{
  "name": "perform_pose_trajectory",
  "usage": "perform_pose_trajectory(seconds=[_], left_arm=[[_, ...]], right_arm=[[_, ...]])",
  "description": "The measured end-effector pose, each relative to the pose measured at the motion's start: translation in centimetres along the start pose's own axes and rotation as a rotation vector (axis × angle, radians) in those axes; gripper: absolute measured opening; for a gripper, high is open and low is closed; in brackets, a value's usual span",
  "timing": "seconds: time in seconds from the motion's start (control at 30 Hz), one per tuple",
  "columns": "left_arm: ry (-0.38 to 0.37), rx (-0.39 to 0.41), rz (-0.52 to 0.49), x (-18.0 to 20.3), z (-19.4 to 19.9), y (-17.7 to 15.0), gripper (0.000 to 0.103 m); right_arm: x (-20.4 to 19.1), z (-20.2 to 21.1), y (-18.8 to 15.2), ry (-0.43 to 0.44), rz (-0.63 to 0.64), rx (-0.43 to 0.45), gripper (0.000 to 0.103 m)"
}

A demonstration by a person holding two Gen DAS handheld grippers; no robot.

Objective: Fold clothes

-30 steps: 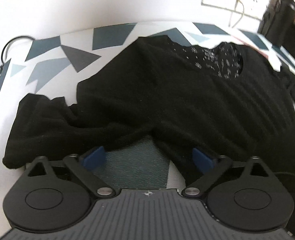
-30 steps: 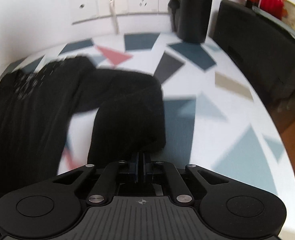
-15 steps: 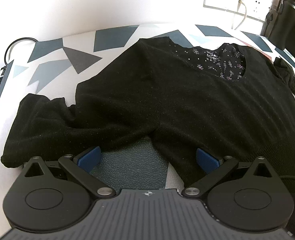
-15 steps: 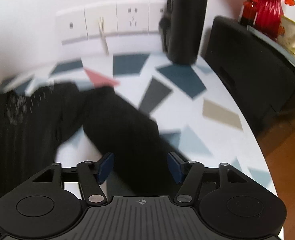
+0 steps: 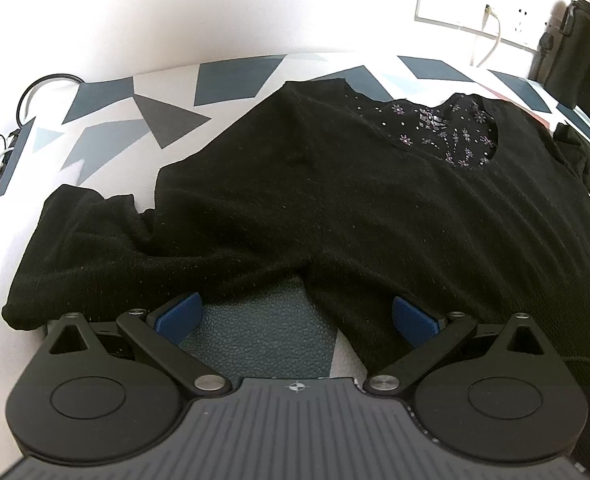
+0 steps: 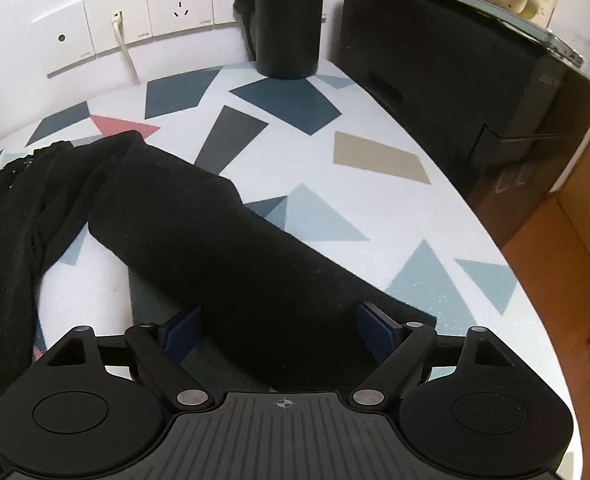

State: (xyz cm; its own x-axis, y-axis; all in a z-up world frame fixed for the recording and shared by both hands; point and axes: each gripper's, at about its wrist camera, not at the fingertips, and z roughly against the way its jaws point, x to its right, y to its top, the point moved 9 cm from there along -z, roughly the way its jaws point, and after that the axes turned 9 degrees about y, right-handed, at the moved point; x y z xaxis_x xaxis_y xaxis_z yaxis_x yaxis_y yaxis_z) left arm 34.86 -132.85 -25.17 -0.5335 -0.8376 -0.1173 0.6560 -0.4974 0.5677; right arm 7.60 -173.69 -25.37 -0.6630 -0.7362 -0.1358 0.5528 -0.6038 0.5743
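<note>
Released a second ago, the right sleeve (image 6: 231, 256) of the black sweater (image 5: 335, 200) now lies flat and outstretched on the patterned worktop (image 6: 375, 208), its cuff end passing between the wide-spread jaws of the right gripper (image 6: 281, 330), which grips nothing. Ahead of those jaws, against the wall, stands a black bottle (image 6: 287, 20) beside a row of white sockets (image 6: 135, 28); off to their right sits a black box (image 6: 455, 60). The left gripper (image 5: 295, 314), little changed, has its jaws wide apart as well, holding nothing, with the sweater's underarm fold just ahead of them. The left sleeve (image 5: 83, 256) runs off to their left, and the sweater's body and beaded neckline (image 5: 443, 132) spread ahead and to their right.
</note>
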Motion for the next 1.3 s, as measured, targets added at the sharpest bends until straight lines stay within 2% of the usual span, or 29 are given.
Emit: perform_pose_trajectory(seconds=[0.1, 0.2, 0.27, 0.3, 0.4, 0.43, 0.47, 0.57, 0.67, 0.73, 0.83, 0.97, 1.07, 1.2, 1.3], left_arm=[[0.003, 0.018, 0.007, -0.1, 0.1, 0.0, 0.103], [0.004, 0.031, 0.009, -0.1, 0.2, -0.1, 0.103], [0.009, 0.036, 0.017, -0.1, 0.2, 0.0, 0.103], [0.011, 0.042, 0.019, -0.1, 0.2, 0.0, 0.103], [0.014, 0.055, 0.021, -0.1, 0.2, 0.1, 0.103], [0.011, 0.055, 0.018, -0.1, 0.2, 0.1, 0.103], [0.008, 0.054, 0.015, -0.1, 0.2, 0.2, 0.103], [0.0, 0.048, 0.007, -0.1, 0.0, 0.4, 0.103], [0.0, 0.035, 0.007, -0.1, -0.1, 0.6, 0.103], [0.003, 0.041, 0.006, -0.1, -0.1, 0.5, 0.103], [0.001, 0.047, 0.007, -0.1, -0.1, 0.5, 0.103], [-0.005, -0.01, 0.0, -0.1, -0.4, 0.9, 0.103], [-0.008, -0.047, 0.062, -1.2, -0.4, 1.2, 0.103], [-0.043, -0.027, 0.211, -3.6, 0.4, 2.0, 0.103], [-0.034, 0.0, 0.21, -4.3, 0.9, 2.8, 0.103]], right_arm=[[0.1, -0.1, 0.3, -0.003, -0.011, 0.015, 0.071], [0.6, -0.1, 0.8, -0.01, -0.035, 0.036, 0.059], [1.0, -0.2, 1.1, -0.012, -0.055, 0.053, 0.047], [1.2, -0.3, 1.3, -0.009, -0.069, 0.061, 0.045], [1.7, -0.5, 1.7, 0.013, -0.12, 0.084, 0.027], [1.8, -0.5, 1.9, 0.041, -0.152, 0.091, 0.015], [1.7, -0.6, 2.0, 0.085, -0.196, 0.096, 0.013], [0.4, -0.8, 2.4, 0.226, -0.3, 0.116, 0.012], [-2.6, -1.0, 3.1, 0.314, -0.287, 0.143, 0.012], [-5.6, -0.9, 4.1, 0.412, -0.273, 0.169, 0.012], [-11.1, -0.8, 5.6, 0.546, -0.192, 0.171, 0.011], [-19.0, -1.4, 5.8, 0.68, -0.042, 0.103, 0.011], [-23.7, -2.0, 4.7, 0.747, 0.054, 0.037, 0.011], [-27.9, -3.0, 2.5, 0.784, 0.172, -0.044, 0.012], [-30.0, -3.7, 1.0, 0.781, 0.251, -0.082, 0.014]])
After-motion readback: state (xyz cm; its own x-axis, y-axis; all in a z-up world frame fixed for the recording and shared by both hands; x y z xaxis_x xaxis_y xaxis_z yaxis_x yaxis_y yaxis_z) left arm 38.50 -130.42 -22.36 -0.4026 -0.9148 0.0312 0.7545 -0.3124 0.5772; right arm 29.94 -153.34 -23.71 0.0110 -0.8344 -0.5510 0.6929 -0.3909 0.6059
